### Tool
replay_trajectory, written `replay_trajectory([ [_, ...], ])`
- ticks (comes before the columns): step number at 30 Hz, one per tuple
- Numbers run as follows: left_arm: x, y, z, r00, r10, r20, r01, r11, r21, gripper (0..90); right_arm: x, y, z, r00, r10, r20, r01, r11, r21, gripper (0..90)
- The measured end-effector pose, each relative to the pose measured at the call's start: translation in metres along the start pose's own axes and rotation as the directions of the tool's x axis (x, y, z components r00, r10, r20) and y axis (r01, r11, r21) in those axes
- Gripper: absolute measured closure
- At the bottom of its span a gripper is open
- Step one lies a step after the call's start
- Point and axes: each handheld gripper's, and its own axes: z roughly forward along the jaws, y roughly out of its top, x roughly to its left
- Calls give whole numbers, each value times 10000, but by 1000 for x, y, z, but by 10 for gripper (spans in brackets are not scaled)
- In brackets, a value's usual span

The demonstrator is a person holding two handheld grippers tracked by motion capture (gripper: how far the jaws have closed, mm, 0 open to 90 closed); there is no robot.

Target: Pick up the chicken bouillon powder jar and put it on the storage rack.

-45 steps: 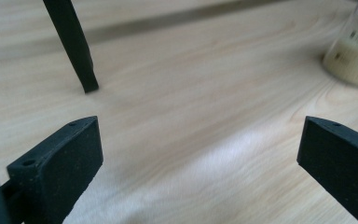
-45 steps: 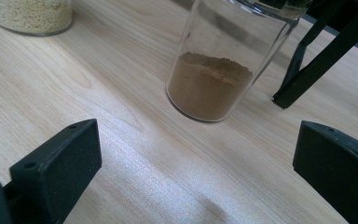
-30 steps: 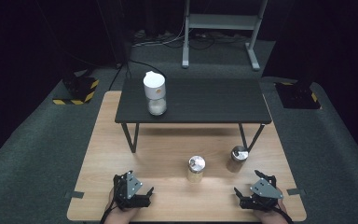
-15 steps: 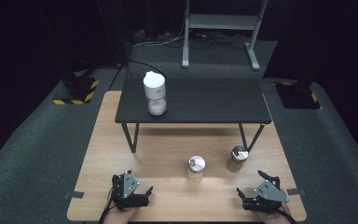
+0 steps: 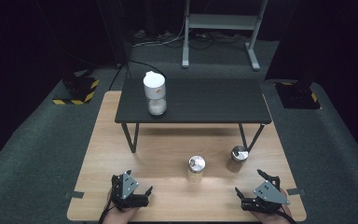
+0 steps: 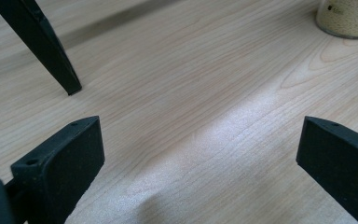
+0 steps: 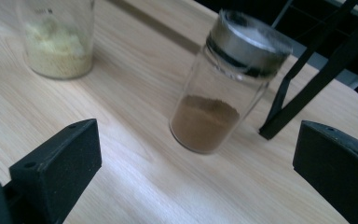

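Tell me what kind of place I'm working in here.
Probably a staged recording or lab setup, not a kitchen: a wooden table on dark carpet with black surroundings, hazard-striped floor blocks, and a metal equipment stand with cables behind. Spice jars sit before each open hand-held gripper.

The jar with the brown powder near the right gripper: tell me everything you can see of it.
The jar with brown powder is clear, glass by the look of it, with a silver metal cap on. Powder fills roughly its bottom third. It stands upright on the wooden table, close beside the black shelf's leg. Nothing grips it: the right gripper is open, short of it.
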Motion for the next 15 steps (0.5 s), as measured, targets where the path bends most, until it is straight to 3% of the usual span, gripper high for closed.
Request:
replay_trajectory([
  [7, 0, 0, 0, 10000, 25, 30, -25, 10000, 8, 10, 11, 12, 0, 9993, -274, -242, 267, 9993, -268, 0],
  [15, 0, 0, 0, 10000, 6, 40, -6, 10000, -13, 10, 21, 22, 4, 9975, -63, -700, 20, 9981, -622, 0],
])
